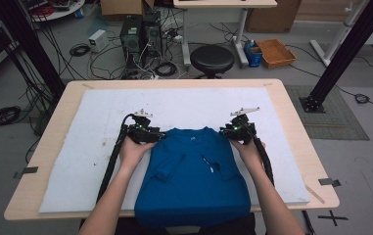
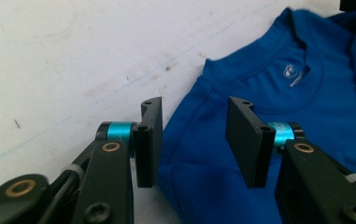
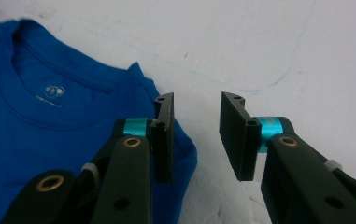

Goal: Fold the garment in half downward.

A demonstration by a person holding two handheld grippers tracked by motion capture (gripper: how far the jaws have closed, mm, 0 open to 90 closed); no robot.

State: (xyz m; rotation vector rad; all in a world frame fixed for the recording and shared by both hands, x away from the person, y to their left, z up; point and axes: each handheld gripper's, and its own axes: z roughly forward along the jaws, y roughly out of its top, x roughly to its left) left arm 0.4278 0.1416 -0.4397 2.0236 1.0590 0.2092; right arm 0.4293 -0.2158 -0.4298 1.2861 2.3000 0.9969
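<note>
Left gripper (image 2: 194, 140) spread, straddling shoulder edge of blue T-shirt (image 1: 194, 171) lying on white mat (image 1: 86, 147) on bench; right gripper (image 3: 196, 135) spread beside other shoulder. Advice: sink both evenly, pinch seam fabric only

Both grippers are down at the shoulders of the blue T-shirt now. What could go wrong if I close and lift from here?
1. The right gripper looks offset: its jaws stand open with mostly bare white mat between them, the blue T-shirt shoulder edge at the left pad. Closing may miss the cloth or pinch only a thin edge.
2. The left gripper straddles the shoulder edge, so it may catch just one layer and the fold could open.
3. Uneven grips could skew the shirt, whose hem already hangs over the near table edge.
</note>
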